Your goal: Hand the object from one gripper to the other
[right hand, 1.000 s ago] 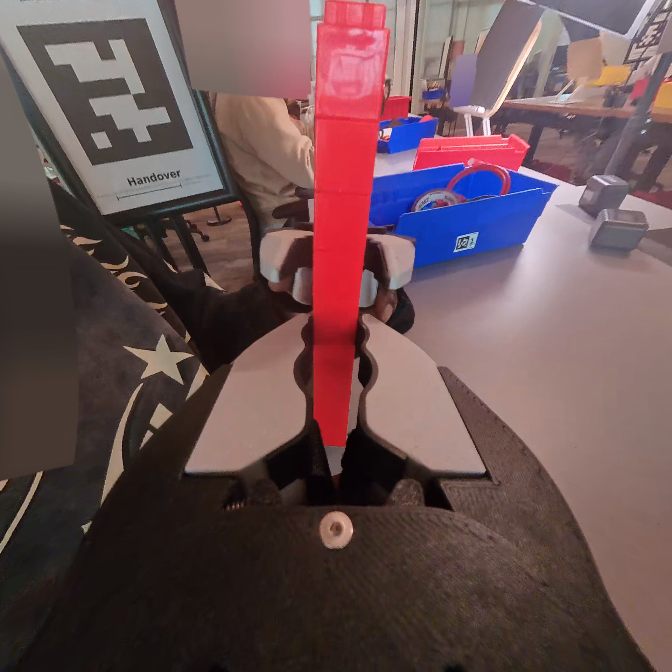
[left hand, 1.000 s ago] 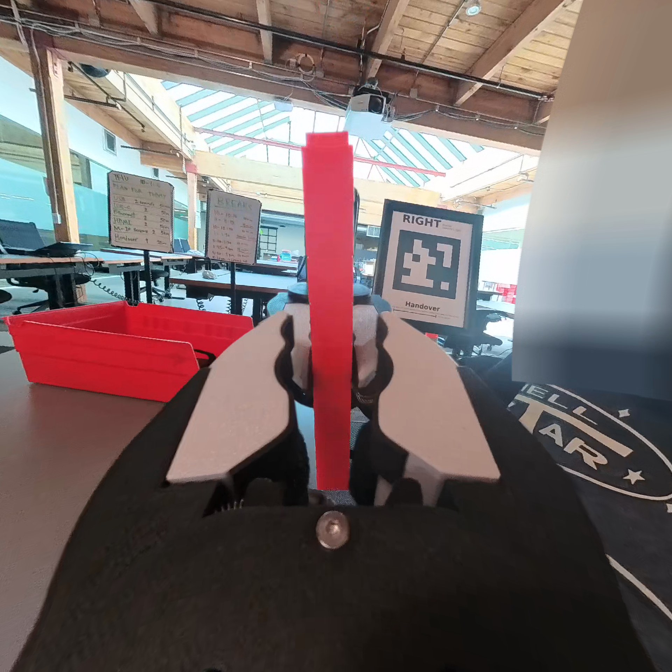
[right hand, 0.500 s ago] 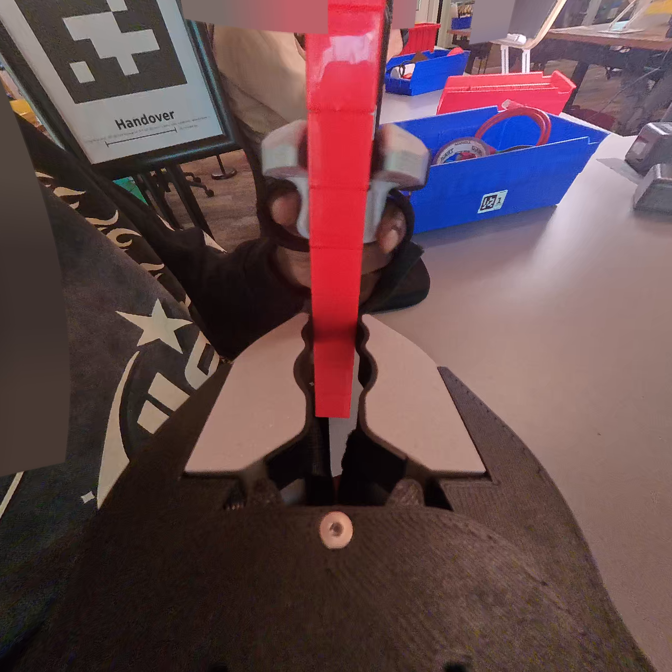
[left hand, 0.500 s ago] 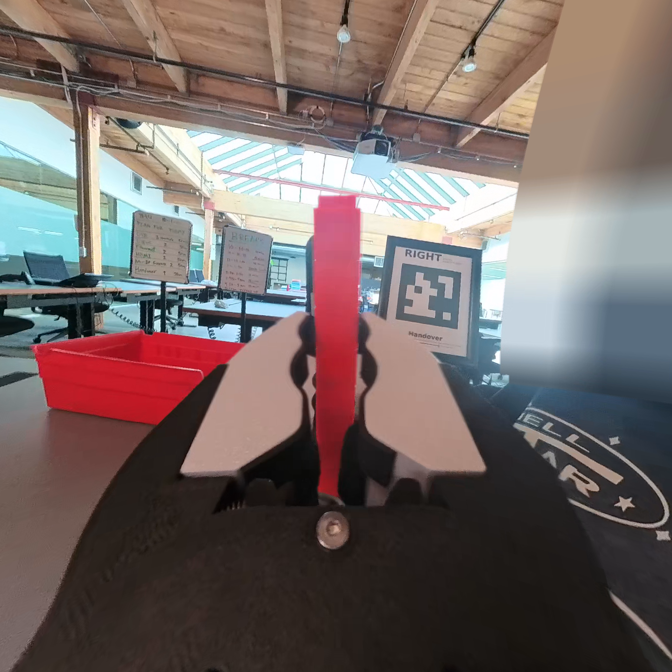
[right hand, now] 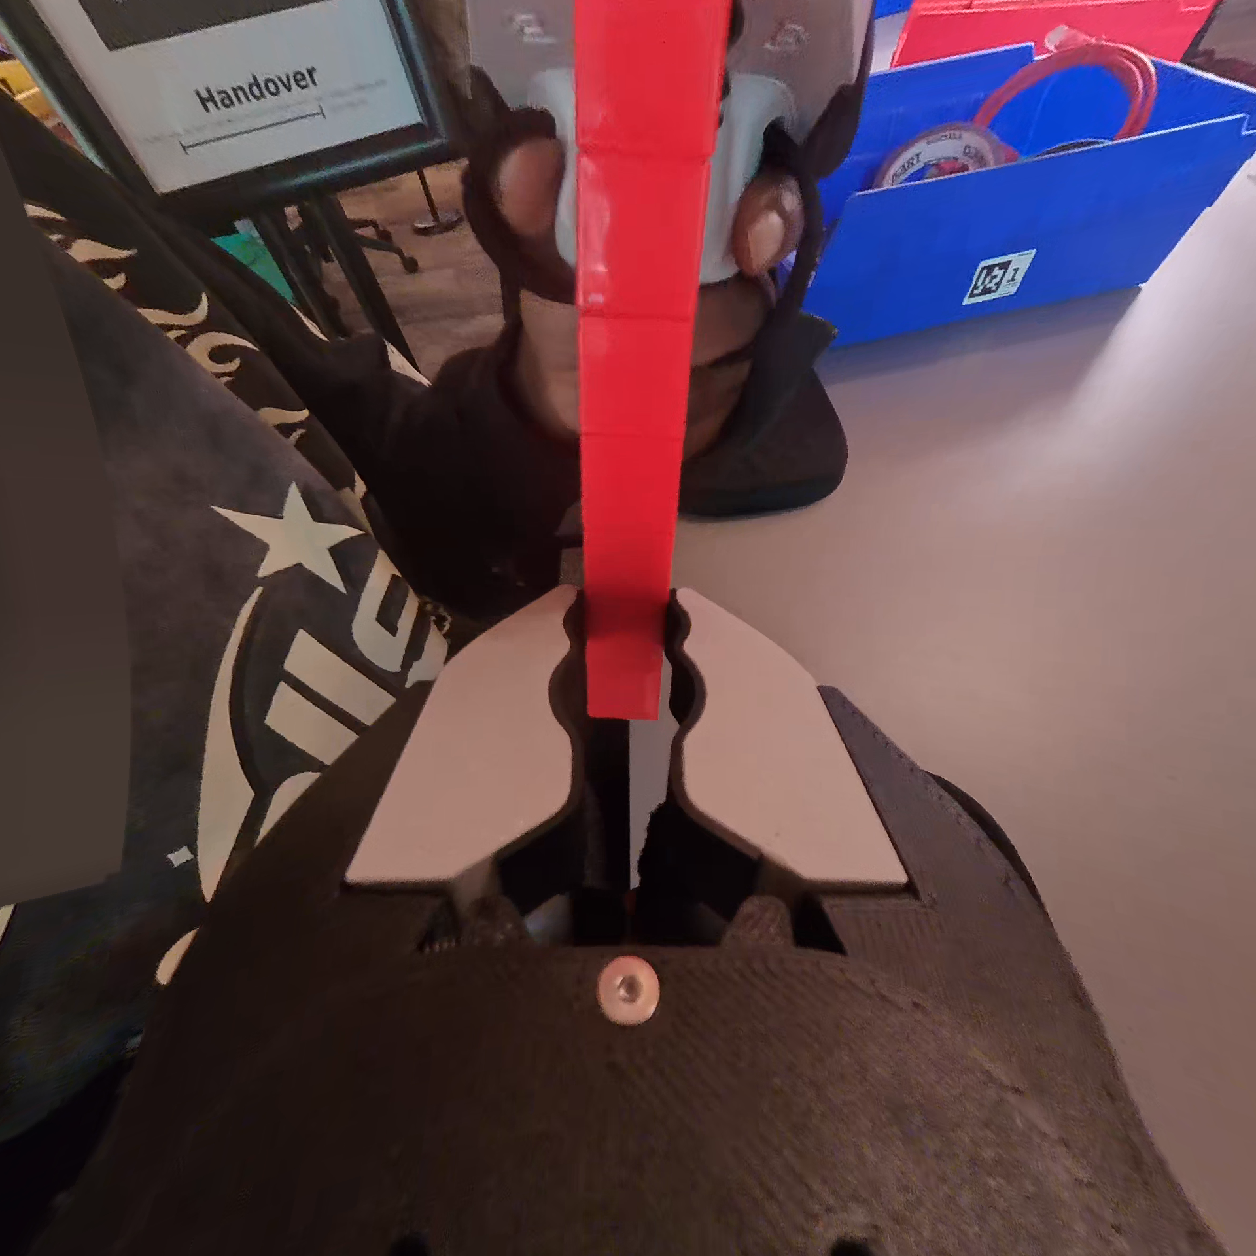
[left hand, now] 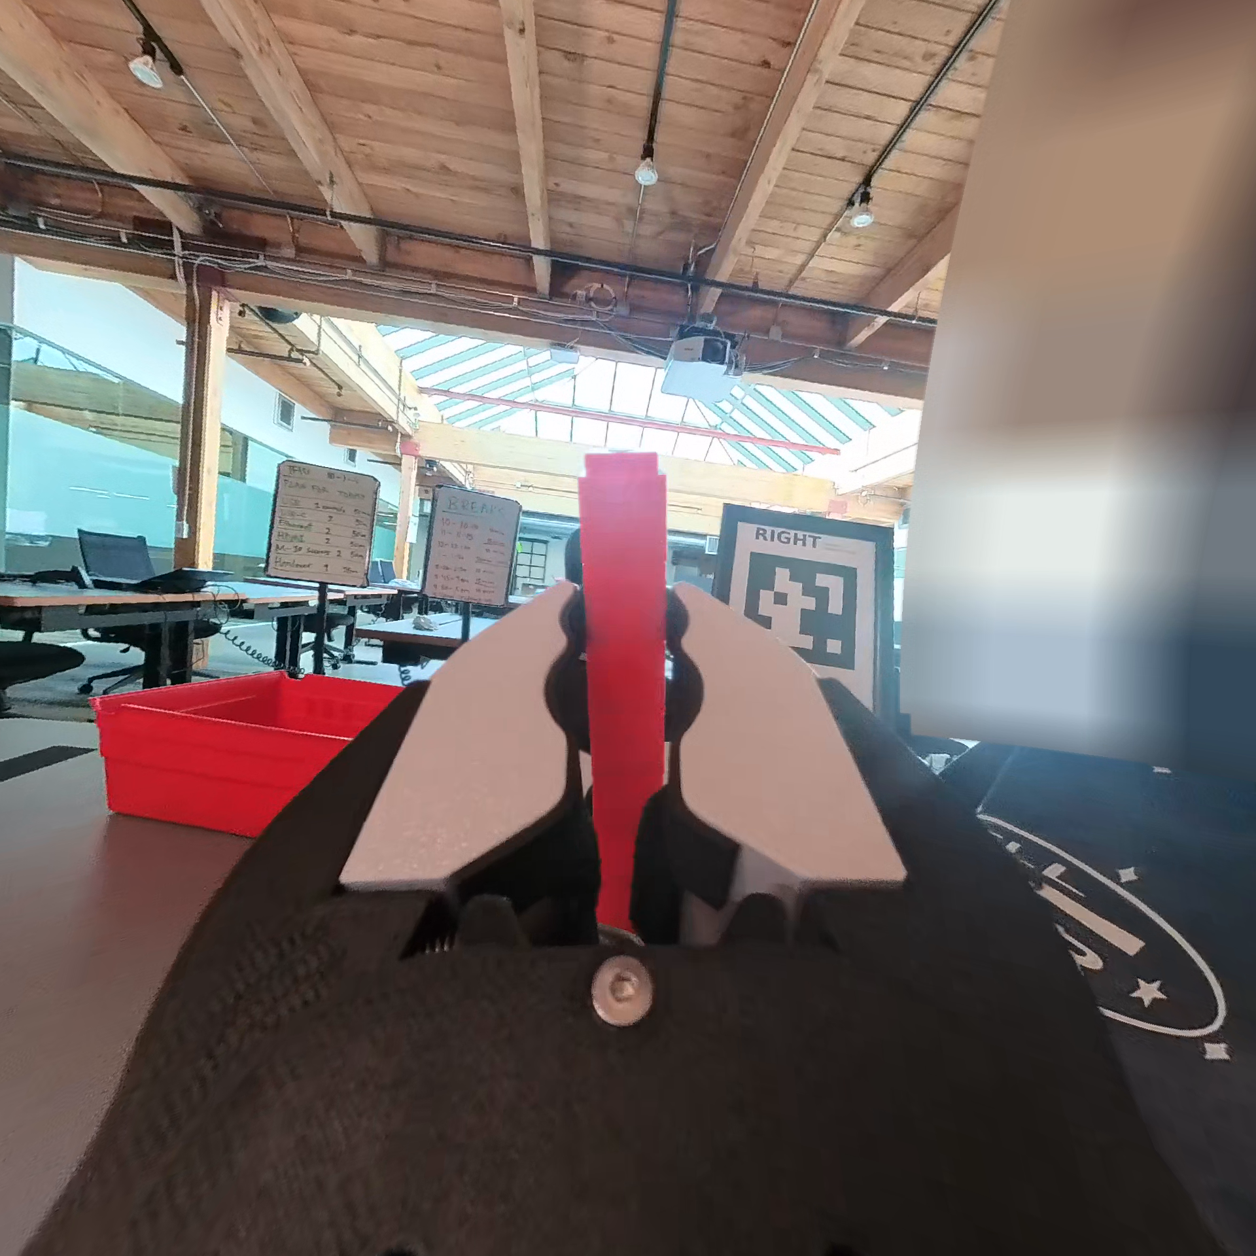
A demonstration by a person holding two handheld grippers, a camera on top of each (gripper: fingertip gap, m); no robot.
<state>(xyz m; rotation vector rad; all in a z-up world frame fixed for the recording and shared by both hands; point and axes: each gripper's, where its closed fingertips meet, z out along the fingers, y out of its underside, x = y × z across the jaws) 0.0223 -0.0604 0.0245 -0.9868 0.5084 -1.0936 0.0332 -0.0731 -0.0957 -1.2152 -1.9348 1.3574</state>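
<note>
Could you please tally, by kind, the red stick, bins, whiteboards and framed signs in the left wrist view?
Red stick: 1
Red bin: 1
Whiteboards: 2
Framed sign: 1
Total: 5

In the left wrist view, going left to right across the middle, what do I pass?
red bin → two whiteboards → red block stick held upright in the left gripper → framed marker sign

Left gripper closed on a red block bar — the bar upright between its fingers; a red bin on the table to its left.
</note>
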